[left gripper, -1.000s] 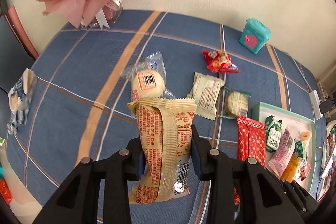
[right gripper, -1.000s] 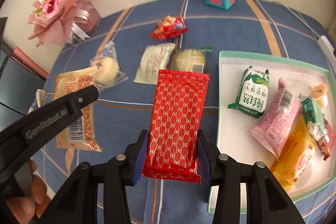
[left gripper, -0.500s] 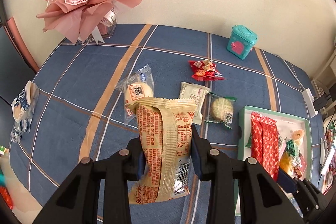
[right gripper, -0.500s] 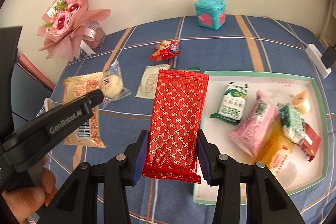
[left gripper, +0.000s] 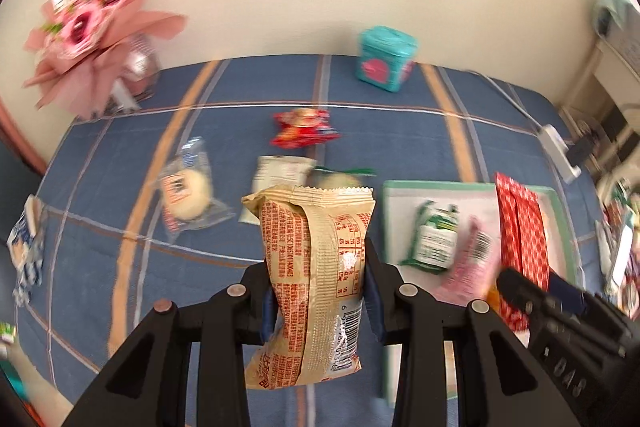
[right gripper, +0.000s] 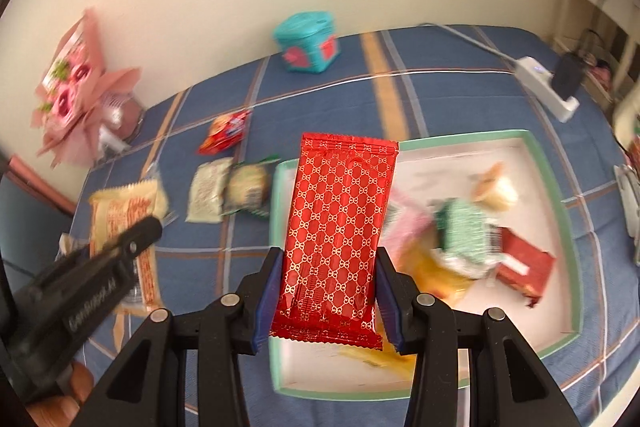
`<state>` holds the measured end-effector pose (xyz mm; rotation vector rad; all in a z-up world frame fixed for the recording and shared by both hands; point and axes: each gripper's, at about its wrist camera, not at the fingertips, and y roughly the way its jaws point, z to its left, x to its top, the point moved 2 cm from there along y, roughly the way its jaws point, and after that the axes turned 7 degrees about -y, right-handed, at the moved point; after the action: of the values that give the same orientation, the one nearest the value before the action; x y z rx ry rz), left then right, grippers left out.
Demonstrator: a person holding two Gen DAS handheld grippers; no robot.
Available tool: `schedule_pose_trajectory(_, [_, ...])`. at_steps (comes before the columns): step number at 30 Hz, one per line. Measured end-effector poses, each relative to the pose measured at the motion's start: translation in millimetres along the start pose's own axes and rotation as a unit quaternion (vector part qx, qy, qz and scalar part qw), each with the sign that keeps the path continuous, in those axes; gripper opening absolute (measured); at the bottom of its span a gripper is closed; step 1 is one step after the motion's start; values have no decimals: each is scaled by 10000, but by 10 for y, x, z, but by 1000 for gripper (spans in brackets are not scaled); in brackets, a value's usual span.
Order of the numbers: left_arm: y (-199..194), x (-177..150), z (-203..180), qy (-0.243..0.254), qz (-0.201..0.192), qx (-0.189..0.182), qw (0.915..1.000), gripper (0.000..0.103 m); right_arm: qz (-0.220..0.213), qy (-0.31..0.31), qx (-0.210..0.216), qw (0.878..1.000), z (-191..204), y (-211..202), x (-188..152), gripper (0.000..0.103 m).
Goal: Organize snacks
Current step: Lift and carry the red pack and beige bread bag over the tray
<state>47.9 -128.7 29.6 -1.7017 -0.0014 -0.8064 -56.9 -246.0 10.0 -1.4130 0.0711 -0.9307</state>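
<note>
Both grippers clamped wrappers, left gripper (left gripper: 320,291) the tan pack (left gripper: 316,267) beside the tray's (right gripper: 560,211) left edge, right gripper (right gripper: 326,291) the red pack (right gripper: 340,227) above it; dropped early, either could miss.

Both wrist cameras look steeply down along their fingers from close above the blue plaid tablecloth (left gripper: 400,131), facing the cream wall. The left view sits left of the green-rimmed tray (right gripper: 556,203), the right view over it; both share tray and teal box (left gripper: 386,59).
</note>
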Motion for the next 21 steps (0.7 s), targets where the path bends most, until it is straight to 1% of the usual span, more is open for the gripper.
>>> schedule_pose_trajectory(4, [11, -44, -286, 284, 21, -177, 9994, 37, -121, 408, -82, 9991, -339, -81, 29, 47])
schedule_pose_trajectory(7, [34, -69, -465, 415, 93, -350, 9985, 37, -250, 639, -299, 9972, -590, -167, 47, 47])
schedule_pose_trajectory(10, [83, -105, -578, 505, 207, -440, 9975, 37, -326, 825, -555, 9945, -833, -236, 45, 47])
schedule_pose_trajectory(12, [116, -127, -621, 568, 287, -417, 9971, 37, -327, 972, -644, 9926, -999, -251, 46, 47])
schedule_pose_trajectory(16, [211, -163, -631, 499, 470, -500, 9964, 37, -300, 1199, -737, 9896, -1229, -273, 32, 47])
schedule_pose_trajectory(21, [302, -192, -641, 507, 585, -470, 9959, 37, -246, 1291, -768, 9883, -1316, -259, 15, 47])
